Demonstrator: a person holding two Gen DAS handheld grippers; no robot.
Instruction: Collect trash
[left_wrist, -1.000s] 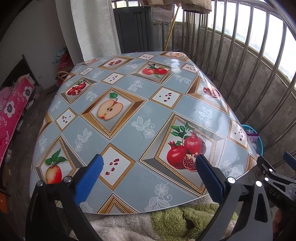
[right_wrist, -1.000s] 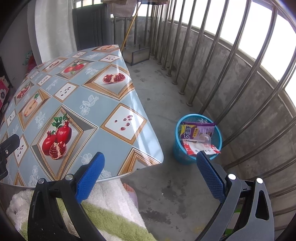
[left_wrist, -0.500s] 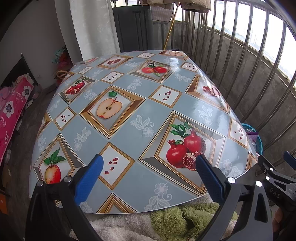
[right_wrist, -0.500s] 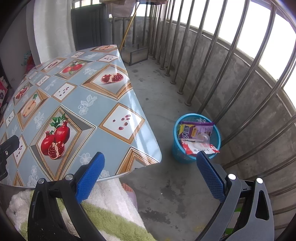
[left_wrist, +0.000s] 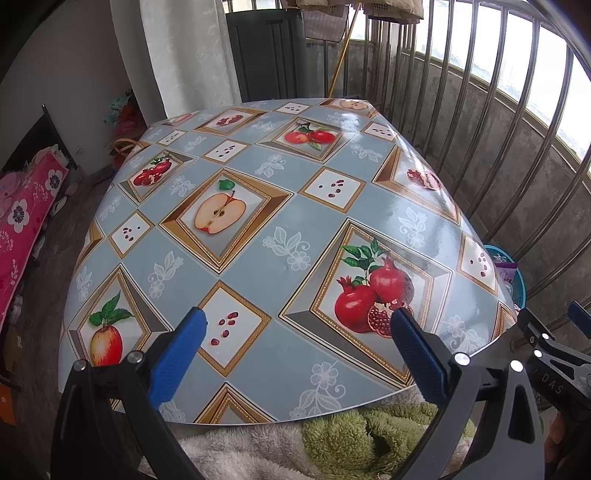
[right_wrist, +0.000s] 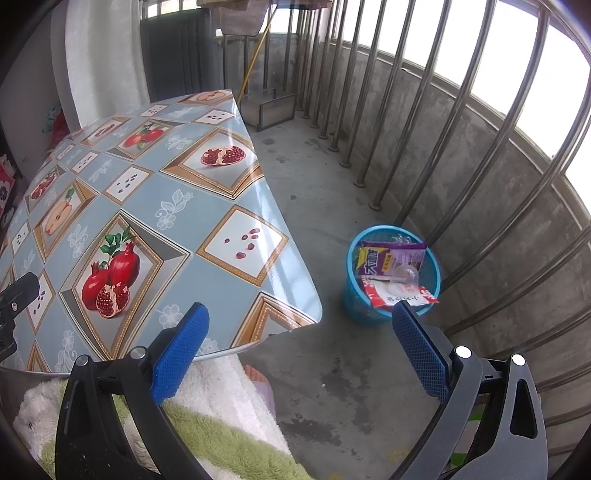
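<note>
Two grippers, both with fingers spread wide and holding nothing. Left gripper (left_wrist: 295, 332) hovers over the near edge of the tabletop (left_wrist: 258, 258); no loose litter visible on the fruit-print cloth in either view. Right gripper (right_wrist: 299, 325) hangs past the tabletop's near right corner, facing the blue basket (right_wrist: 354, 302) on the concrete floor.

Trash location: inside the basket, beside the railing. Purple-and-yellow wrapper (right_wrist: 391, 256) lies across the top, long axis roughly side to side; red-and-white wrapper (right_wrist: 399, 293) sits on the basket's near side; a clear plastic piece (right_wrist: 406, 275) rests between them.

Basket lies ahead of the right gripper, low and slightly toward its right finger (right_wrist: 417, 350). Right hand is clearly nearer. Judgement: collection appears finished or close; nothing further to pick is evident.
</note>
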